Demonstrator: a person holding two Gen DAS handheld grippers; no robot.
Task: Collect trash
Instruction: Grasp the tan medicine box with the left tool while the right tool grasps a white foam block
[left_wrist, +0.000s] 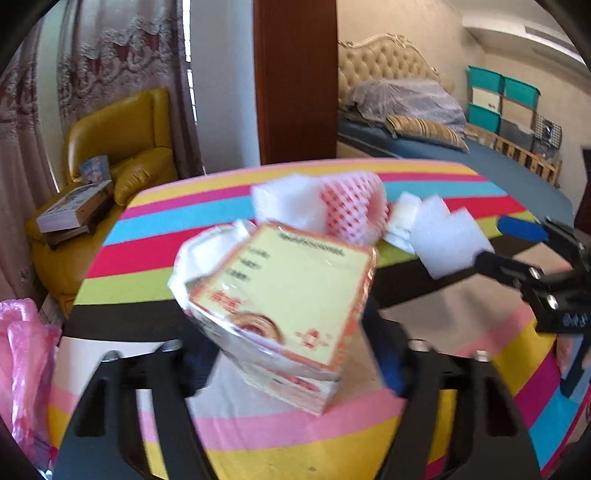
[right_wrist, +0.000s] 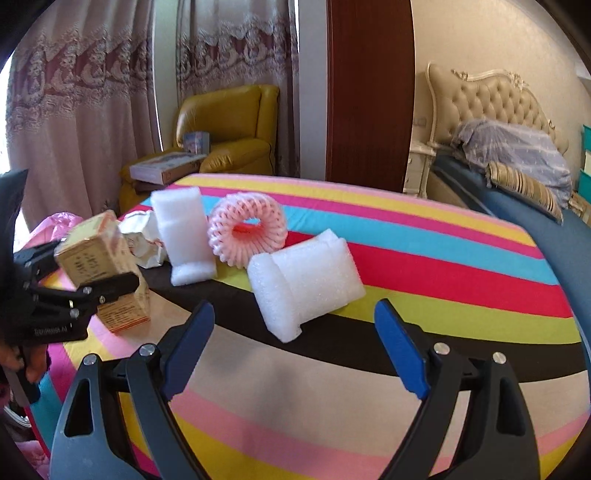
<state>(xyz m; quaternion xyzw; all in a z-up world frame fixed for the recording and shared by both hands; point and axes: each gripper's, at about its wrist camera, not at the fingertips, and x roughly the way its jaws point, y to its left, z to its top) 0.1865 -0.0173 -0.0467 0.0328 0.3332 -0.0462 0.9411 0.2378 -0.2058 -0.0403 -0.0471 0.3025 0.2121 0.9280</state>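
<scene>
One yellow carton (left_wrist: 291, 295) tilted, clamped in left gripper (left_wrist: 291, 354)

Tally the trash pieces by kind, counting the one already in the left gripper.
White foam blocks: 2
Pink foam net ring: 1
Yellow carton, held in the left gripper: 1
Crumpled white paper: 1
Total: 5

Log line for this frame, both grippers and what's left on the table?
left gripper: shut on yellow box | right gripper: open, empty | table: foam blocks, pink net ring
</scene>
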